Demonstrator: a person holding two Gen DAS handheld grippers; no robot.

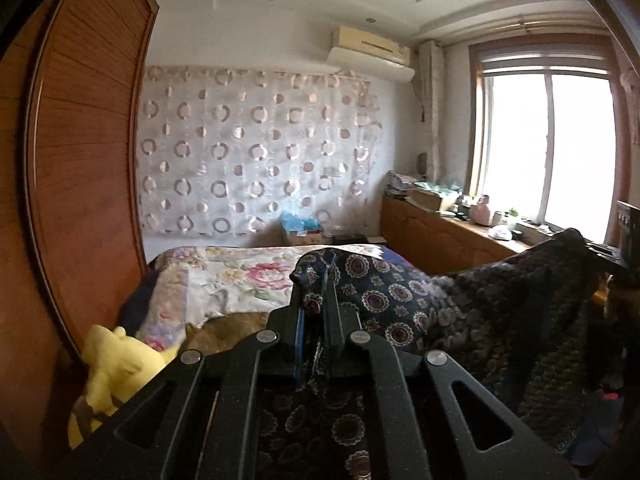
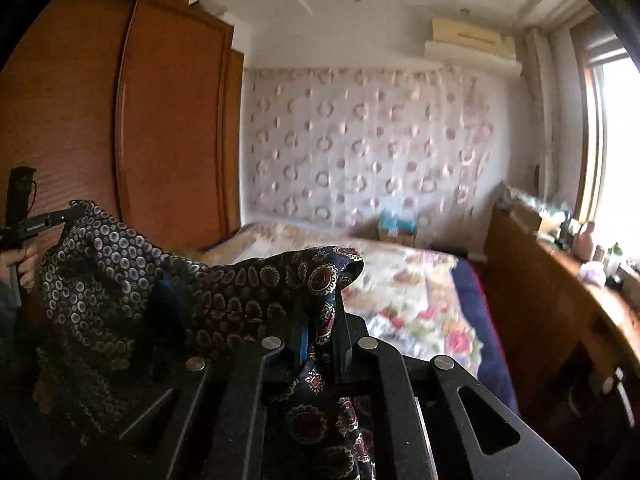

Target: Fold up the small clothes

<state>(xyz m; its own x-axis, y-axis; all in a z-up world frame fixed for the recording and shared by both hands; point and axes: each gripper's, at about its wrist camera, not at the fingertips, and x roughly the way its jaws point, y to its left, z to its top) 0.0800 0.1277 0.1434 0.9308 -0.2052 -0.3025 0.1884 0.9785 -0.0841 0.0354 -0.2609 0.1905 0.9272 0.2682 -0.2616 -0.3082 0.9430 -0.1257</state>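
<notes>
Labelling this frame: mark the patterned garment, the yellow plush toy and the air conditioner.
patterned garment [image 1: 384,292], left wrist view, stretched middle.
yellow plush toy [image 1: 116,360], left wrist view, body.
air conditioner [image 1: 372,50], left wrist view, front panel.

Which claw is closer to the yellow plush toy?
Left. The left claw is beside and above the plush, at its left. The right claw is farther off, on the cloth's other end.

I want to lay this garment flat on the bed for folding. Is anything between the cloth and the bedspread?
Nothing visible blocks it. The patterned cloth hangs between the left tool and right tool, both shut on it, over the floral bedspread. A yellow plush toy lies at the bed's near left edge, aside.
</notes>
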